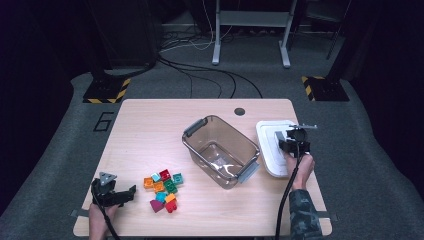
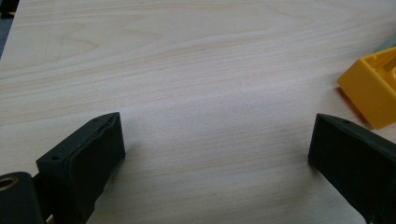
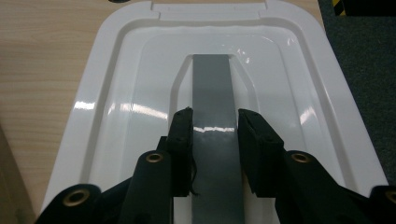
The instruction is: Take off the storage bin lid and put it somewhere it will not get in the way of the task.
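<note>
Matte black two-jaw grippers with brass-ringed screw holes, trailing black cables; the right sleeve looks camouflage-patterned.

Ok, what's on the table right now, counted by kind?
Toy blocks: about 10, small and clustered, so the count is rough
Clear bin: 1
White lid: 1
Total: about 12

From my station the one thing I can read is a large digit 6, drawn in dark outline on the grey floor mat just off the table's far left corner. I make out no other lettering or labels.
</note>
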Demonstrator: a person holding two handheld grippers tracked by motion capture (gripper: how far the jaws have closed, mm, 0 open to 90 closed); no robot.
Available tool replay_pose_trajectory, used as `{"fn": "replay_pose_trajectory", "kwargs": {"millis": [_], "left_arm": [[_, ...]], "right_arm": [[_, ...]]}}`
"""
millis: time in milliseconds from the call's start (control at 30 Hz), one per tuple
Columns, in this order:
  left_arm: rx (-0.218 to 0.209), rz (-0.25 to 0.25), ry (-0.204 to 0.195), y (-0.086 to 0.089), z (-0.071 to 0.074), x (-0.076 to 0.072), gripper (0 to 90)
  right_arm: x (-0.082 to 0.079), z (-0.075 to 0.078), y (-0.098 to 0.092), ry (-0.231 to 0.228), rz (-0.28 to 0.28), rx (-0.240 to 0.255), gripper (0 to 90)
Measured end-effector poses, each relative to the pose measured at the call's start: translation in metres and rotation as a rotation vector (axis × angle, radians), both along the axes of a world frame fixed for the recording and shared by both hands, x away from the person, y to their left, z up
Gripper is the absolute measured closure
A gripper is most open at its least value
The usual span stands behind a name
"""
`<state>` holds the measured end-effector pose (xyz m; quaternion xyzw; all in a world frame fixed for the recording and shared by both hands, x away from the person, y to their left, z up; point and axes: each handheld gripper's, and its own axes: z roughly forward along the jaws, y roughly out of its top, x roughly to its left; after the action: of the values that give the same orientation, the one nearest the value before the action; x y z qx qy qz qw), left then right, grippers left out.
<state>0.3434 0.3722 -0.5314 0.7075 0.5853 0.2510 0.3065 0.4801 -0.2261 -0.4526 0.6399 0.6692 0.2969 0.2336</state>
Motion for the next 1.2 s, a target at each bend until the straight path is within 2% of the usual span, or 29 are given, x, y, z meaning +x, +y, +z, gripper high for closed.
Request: {"fn": "replay_pose_trajectory", "kwargs": {"millis": [233, 433, 700, 1000, 1067, 1200], "left_arm": [[0.000, 0.000, 0.000, 0.000, 0.000, 0.000, 3.3], [0.001, 0.000, 0.000, 0.000, 0.000, 0.000, 3.3], [0.000, 0.000, 0.000, 0.000, 0.000, 0.000, 3.2], [0.000, 0.000, 0.000, 0.000, 0.000, 0.000, 3.2], [0.000, 0.000, 0.000, 0.000, 0.000, 0.000, 3.2], [0.001, -0.001, -0.002, 0.000, 0.000, 0.000, 3.2]], "right_arm": [[0.004, -0.013, -0.001, 0.035, -0.024, 0.022, 66.7], [0.008, -0.021, 0.001, 0.053, -0.010, 0.017, 66.6], [0.011, -0.030, 0.003, 0.064, -0.007, 0.005, 66.6], [0.013, -0.041, 0.001, 0.066, 0.001, 0.022, 66.0], [0.014, -0.043, 0.001, 0.065, 0.006, 0.022, 61.9], [0.012, -0.041, -0.002, 0.046, 0.012, 0.034, 43.5]]}}
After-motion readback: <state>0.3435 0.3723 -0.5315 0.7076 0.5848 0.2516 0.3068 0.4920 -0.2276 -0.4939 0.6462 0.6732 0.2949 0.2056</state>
